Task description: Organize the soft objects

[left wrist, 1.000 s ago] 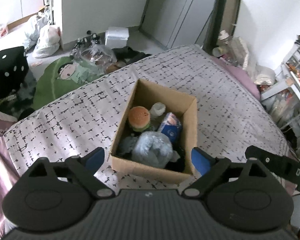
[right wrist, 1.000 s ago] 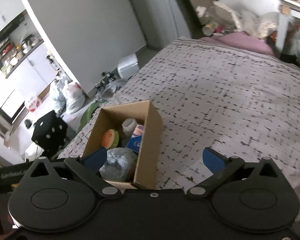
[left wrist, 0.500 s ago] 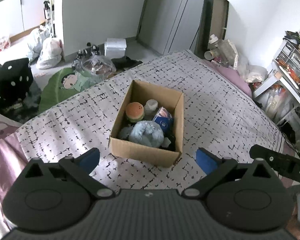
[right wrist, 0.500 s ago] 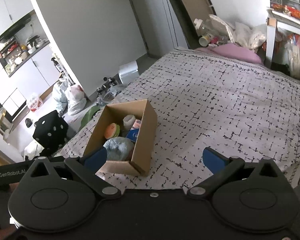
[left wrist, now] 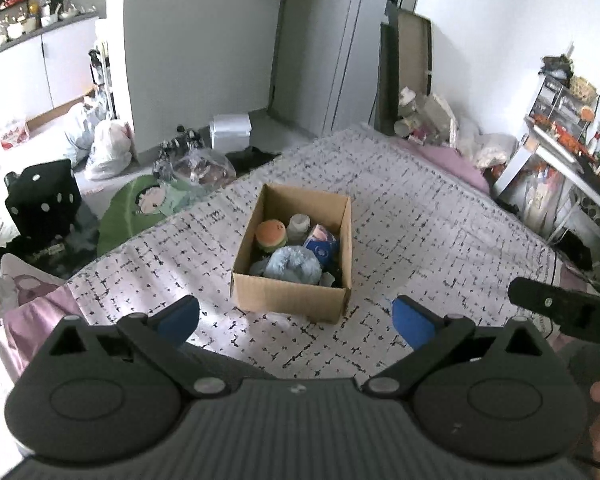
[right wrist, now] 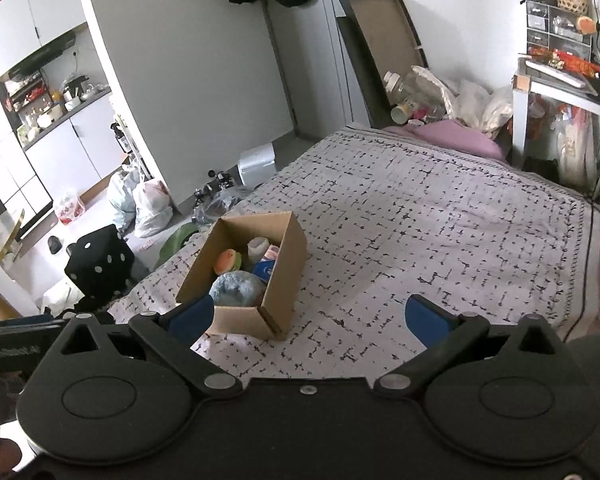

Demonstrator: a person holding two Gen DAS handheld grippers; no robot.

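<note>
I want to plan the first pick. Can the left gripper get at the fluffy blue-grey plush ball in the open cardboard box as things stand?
Probably yes. The fluffy blue-grey plush ball lies on top in the open cardboard box, uncovered, and the left gripper is open and empty, facing the box. It hangs apart from it, so it must first move closer.

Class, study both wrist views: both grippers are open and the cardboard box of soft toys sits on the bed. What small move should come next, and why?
Probably lower the left gripper toward the cardboard box and aim at the fluffy blue plush. Both grippers are open and empty, the box lies centred ahead of the left one, and that plush sits on top, nearest the front wall. The right gripper faces bare bedspread.
</note>
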